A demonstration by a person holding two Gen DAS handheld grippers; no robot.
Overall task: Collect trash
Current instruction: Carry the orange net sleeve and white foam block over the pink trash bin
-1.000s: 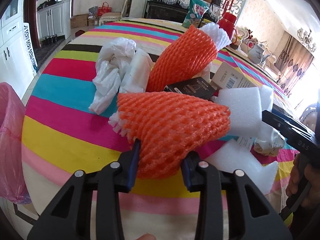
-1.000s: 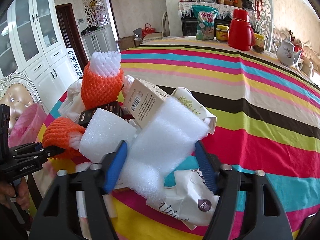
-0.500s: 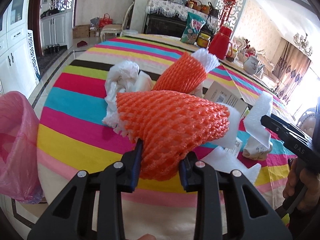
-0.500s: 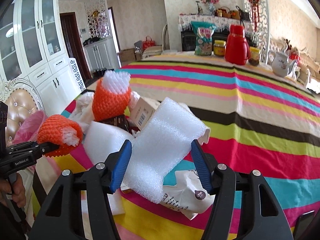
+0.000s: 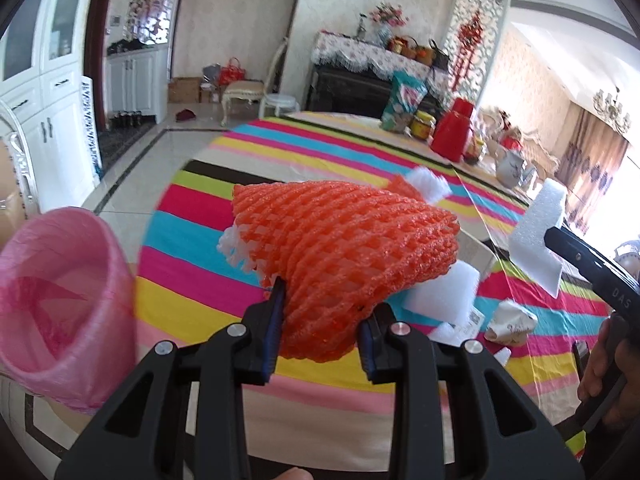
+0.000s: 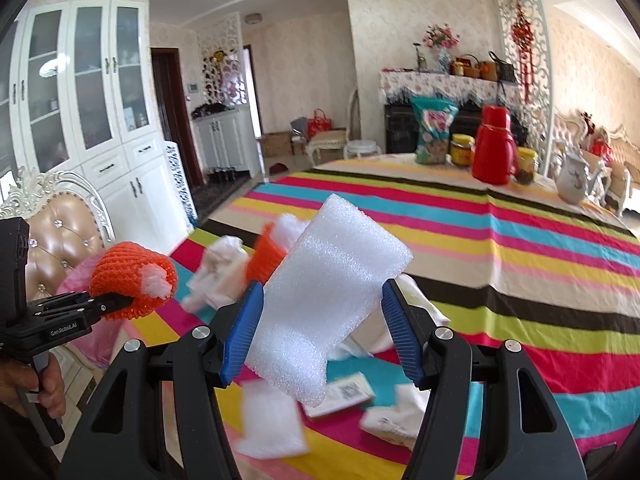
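The left gripper (image 5: 320, 324) has its fingers pinched into the orange net (image 5: 348, 248), the right gripper (image 6: 322, 330) squeezes the foam (image 6: 328, 300); both are lifted above the surface (image 6: 520, 248). Featherlight, squashy stuff, so grip mid-body; the pink bag (image 5: 56, 304) waits left.

Both grippers were matte black plastic with triangular cut-outs in the linkage arms. Left gripper (image 5: 320, 330): two silver round screws per side, fingers (image 5: 274, 332) lined with ribbed blue pads. Right gripper (image 6: 322, 330): same build, silver screws at the pivots, wider blue ribbed pads on the fingers (image 6: 243, 330). Seen from the right wrist view, the left unit's side carried white "GenRobot.AI" lettering and a black box-shaped body above a pistol grip. From the left wrist view, the right unit's side showed white "DAS" letters. Left hand (image 6: 30, 386) and right hand (image 5: 600, 372) were bare skin, medium-brown tone.
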